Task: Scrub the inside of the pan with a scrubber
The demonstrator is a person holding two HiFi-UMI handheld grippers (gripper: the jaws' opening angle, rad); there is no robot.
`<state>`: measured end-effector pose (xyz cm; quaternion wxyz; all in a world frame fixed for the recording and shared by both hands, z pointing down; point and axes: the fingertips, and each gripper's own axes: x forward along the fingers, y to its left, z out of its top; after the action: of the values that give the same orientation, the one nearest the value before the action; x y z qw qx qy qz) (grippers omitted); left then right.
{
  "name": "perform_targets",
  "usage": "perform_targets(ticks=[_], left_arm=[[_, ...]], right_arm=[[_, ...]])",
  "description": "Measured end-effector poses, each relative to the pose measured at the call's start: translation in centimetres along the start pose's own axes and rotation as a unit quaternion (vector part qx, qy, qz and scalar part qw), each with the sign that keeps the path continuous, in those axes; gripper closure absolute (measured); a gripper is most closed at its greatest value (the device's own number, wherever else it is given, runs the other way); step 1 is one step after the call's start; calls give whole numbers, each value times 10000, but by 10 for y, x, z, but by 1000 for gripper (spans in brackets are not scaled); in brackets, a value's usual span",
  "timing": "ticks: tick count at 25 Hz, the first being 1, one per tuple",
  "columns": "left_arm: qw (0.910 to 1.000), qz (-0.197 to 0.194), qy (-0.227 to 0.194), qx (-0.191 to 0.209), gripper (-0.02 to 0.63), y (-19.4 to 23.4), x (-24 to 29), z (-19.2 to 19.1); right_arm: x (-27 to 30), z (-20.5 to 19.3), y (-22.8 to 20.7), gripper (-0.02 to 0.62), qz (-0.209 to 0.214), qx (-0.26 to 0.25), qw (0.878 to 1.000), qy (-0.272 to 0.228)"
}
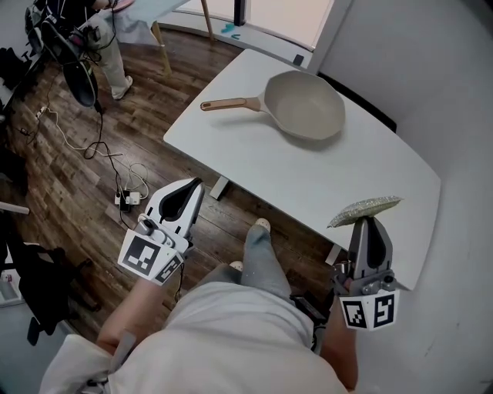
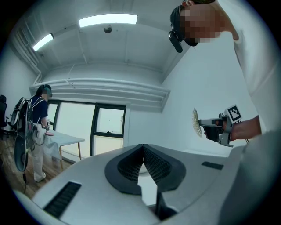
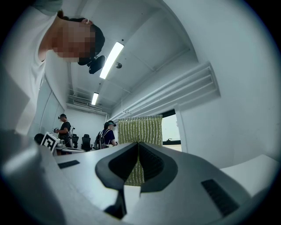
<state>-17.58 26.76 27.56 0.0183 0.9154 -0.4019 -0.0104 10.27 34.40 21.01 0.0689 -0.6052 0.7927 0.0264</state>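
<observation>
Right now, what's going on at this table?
A person holds a tool in each hand, both in the air on their own side of the white table. The right tool is shut on a scrubber. The left tool is shut with nothing in it. The pan sits empty on the table, its handle toward the left of the head view. Neither tool touches it, so scrubbing hasn't begun.

In the right gripper view, the lower part of the scrubber (image 3: 139, 129) is hidden between the jaws. In the head view, the top edge cuts off a bystander (image 1: 113, 54), leaving only legs, and most of a second table (image 1: 158, 11).
</observation>
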Motion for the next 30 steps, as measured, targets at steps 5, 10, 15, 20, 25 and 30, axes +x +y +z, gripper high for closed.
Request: perform_targets(ticks=[5, 10, 15, 20, 25, 30], left_arm=[[9998, 183, 36, -45, 594, 17, 2, -7], [9996, 289, 40, 15, 594, 28, 17, -5], [9994, 352, 51, -21, 594, 38, 43, -5], [9994, 325, 32, 133, 594, 42, 78, 5], [9989, 433, 23, 163, 594, 54, 107, 15], [9987, 418, 129, 254, 594, 57, 134, 15]], right_arm=[[23, -6, 5, 571, 195, 20, 9998, -10], [50, -5, -4, 571, 370, -6, 9993, -23], [73, -11, -21, 571, 457, 35, 9989, -2], [104, -14, -49, 571, 511, 106, 9986, -52], [140, -7, -67, 571, 672, 127, 9975, -157], [166, -10, -82, 571, 814, 46, 9966, -145]])
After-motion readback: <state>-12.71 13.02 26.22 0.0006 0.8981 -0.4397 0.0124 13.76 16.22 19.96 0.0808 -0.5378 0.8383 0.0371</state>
